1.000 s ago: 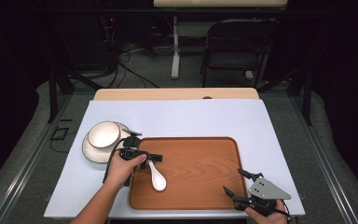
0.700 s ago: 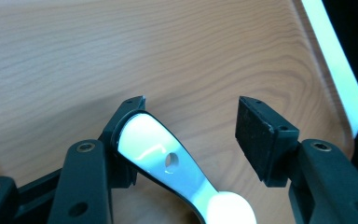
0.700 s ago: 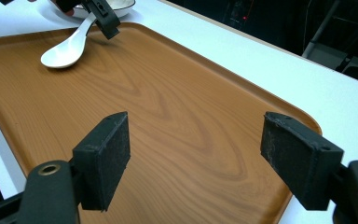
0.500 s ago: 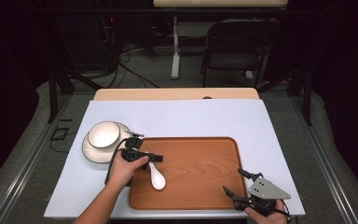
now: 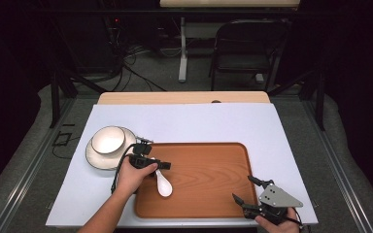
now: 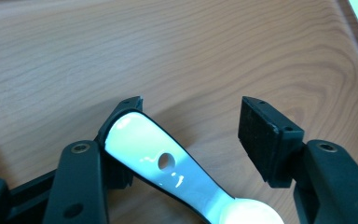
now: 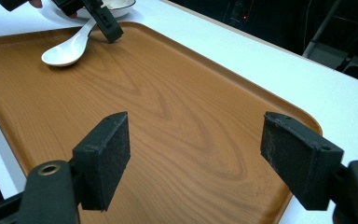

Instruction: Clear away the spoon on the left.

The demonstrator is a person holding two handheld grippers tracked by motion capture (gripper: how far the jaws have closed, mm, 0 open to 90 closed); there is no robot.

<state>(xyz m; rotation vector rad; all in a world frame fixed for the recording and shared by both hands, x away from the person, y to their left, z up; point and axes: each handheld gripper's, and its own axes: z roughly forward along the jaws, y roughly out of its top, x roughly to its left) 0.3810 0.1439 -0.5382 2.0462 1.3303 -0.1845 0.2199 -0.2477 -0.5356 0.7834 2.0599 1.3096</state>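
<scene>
A white ceramic spoon (image 5: 164, 186) lies on the left part of a wooden tray (image 5: 209, 170), bowl end toward the near edge. My left gripper (image 5: 158, 165) stands open over the spoon's handle. In the left gripper view the handle (image 6: 154, 154), which has a small hole, rests against the left pad, and the right pad is well clear of it. My right gripper (image 5: 243, 188) hovers open near the tray's near right corner with nothing between its pads (image 7: 107, 158). From there I see the spoon (image 7: 65, 51) and the left gripper (image 7: 102, 23) far across the tray (image 7: 168, 107).
A white bowl (image 5: 108, 139) sits on a white plate (image 5: 97, 158) just left of the tray, on the white table cover (image 5: 199, 121). A black folding chair (image 5: 247, 43) and a table leg stand beyond the far edge.
My left hand has drifted slightly toward the tray over the spoon handle. The spoon and the right gripper have not moved.
</scene>
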